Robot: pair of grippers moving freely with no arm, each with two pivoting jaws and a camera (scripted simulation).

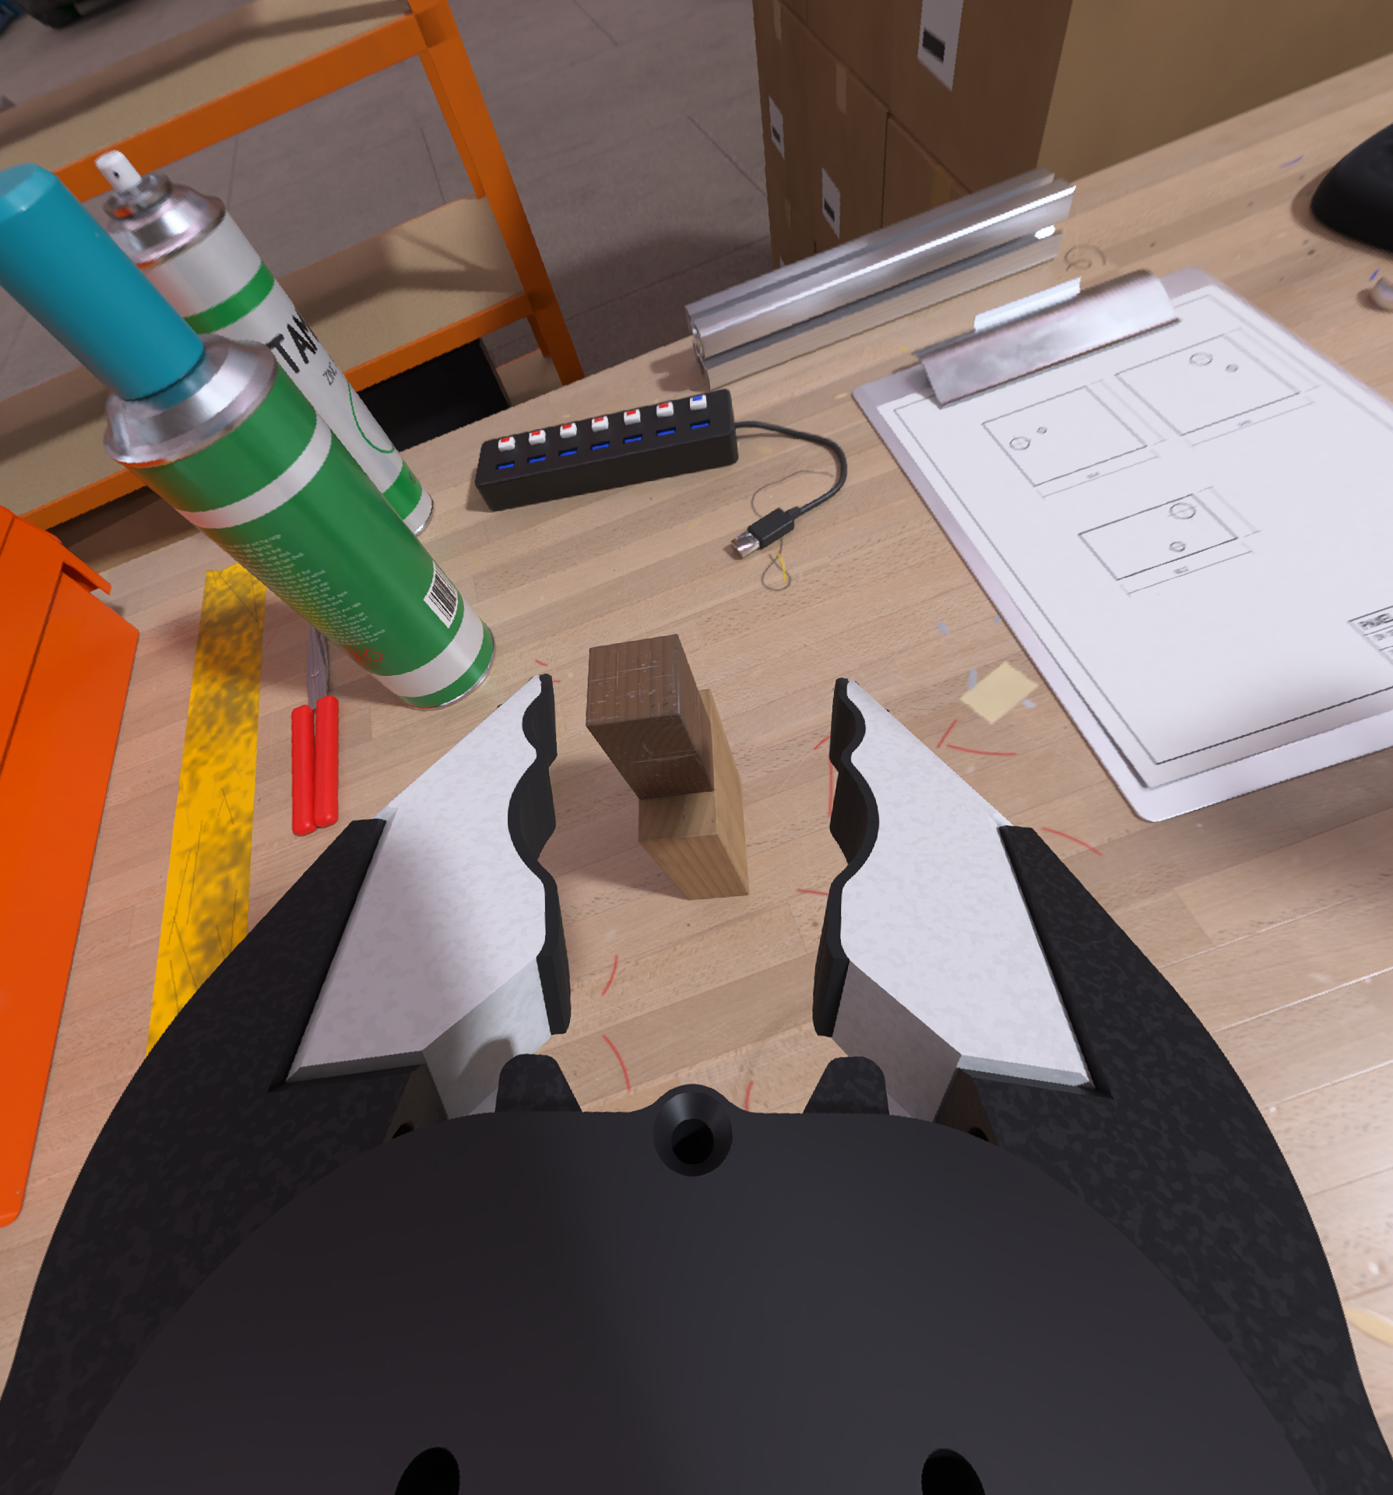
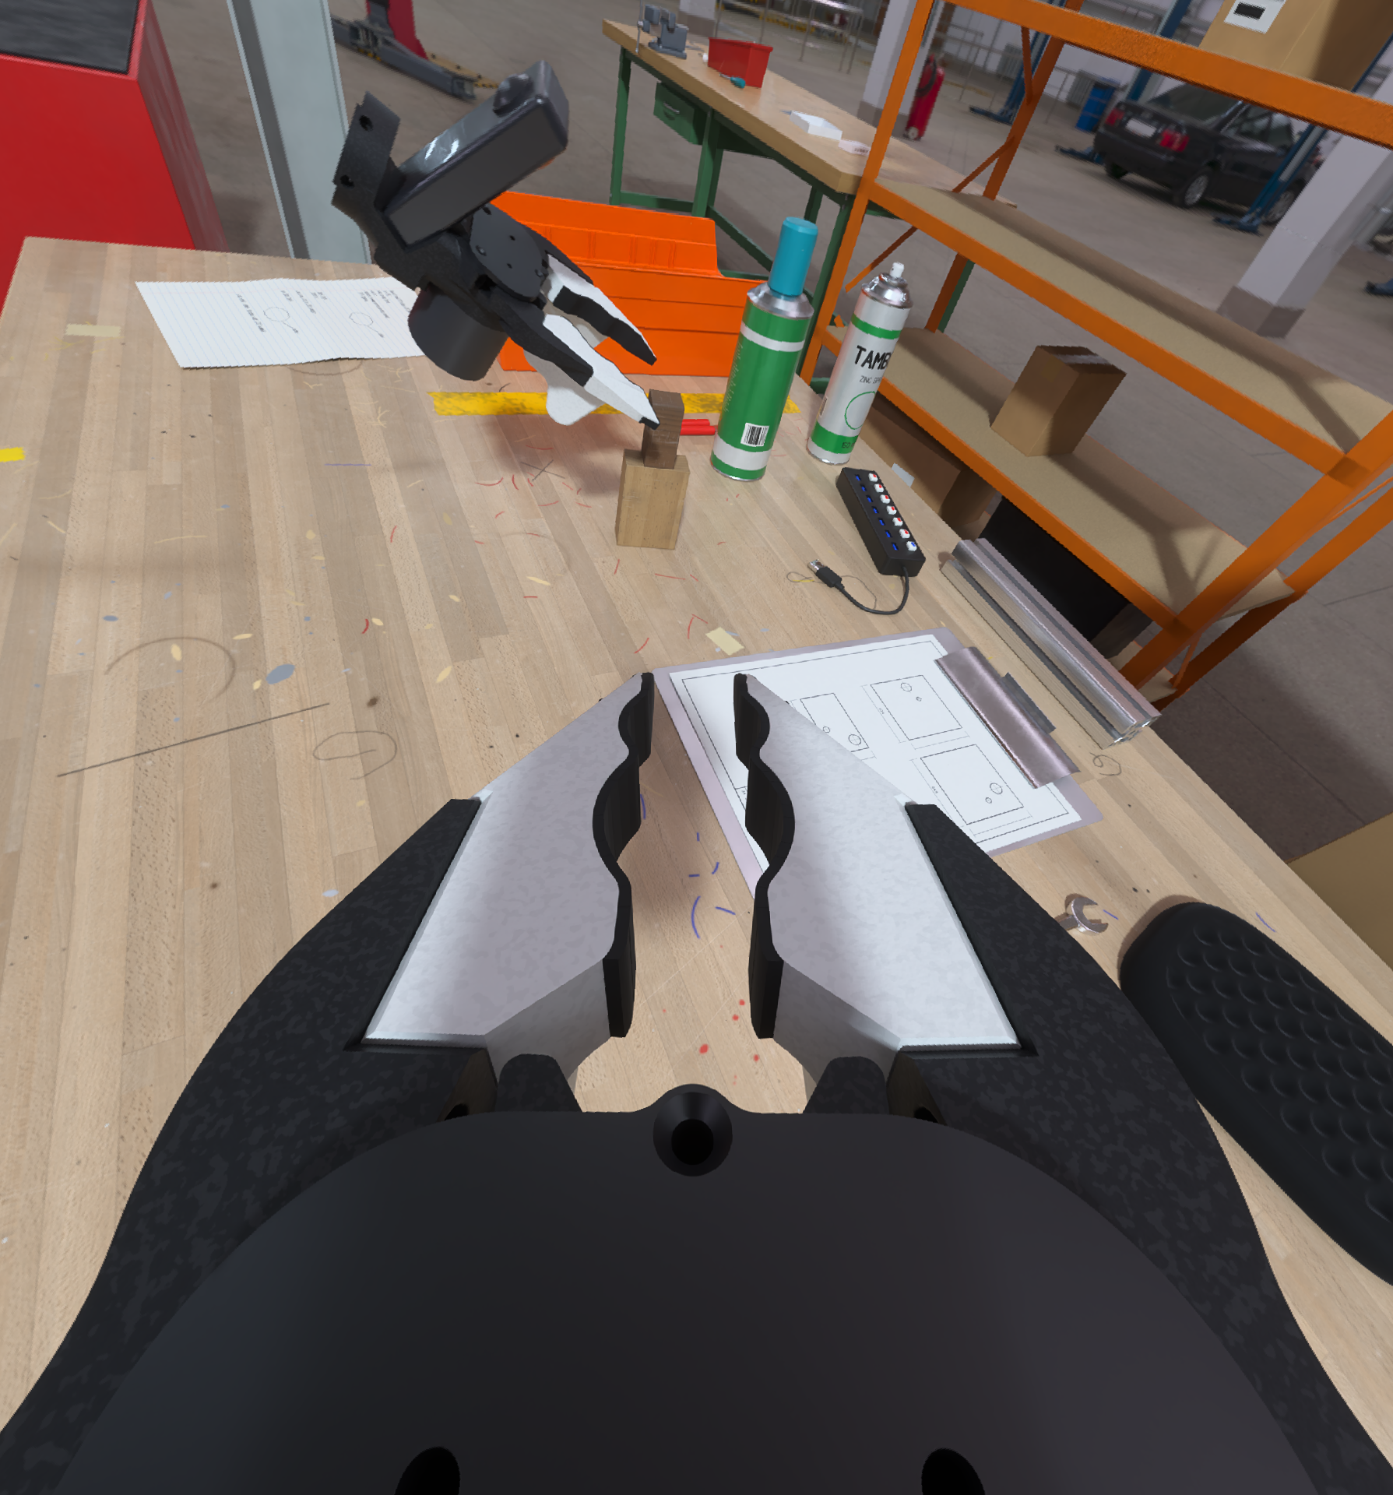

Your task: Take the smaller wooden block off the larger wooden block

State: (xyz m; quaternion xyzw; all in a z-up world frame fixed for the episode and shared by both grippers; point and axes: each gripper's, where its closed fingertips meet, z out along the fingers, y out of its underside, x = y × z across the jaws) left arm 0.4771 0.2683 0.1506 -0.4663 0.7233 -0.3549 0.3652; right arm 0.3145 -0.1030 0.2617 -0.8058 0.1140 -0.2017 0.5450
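A small dark wooden block (image 1: 648,712) stands on top of a larger light wooden block (image 1: 697,845) on the workbench (image 2: 191,566). My left gripper (image 1: 693,688) is open, with one finger on each side of the dark block, and neither pad touches it. In the right wrist view the left gripper (image 2: 651,388) hangs tilted down, its tips at the top of the dark block (image 2: 666,433) on the light block (image 2: 652,501). My right gripper (image 2: 693,683) is empty, its fingers a small gap apart, low over the bench by the clipboard.
Two green spray cans (image 1: 304,550) stand just left of the blocks. Beside them lie a red-handled tool (image 1: 314,760) and an orange bin (image 1: 13,809). A black USB hub (image 1: 604,449), an aluminium profile (image 1: 879,275) and a clipboard (image 1: 1202,526) lie beyond and to the right. A black pad (image 2: 1283,1092) lies near my right gripper.
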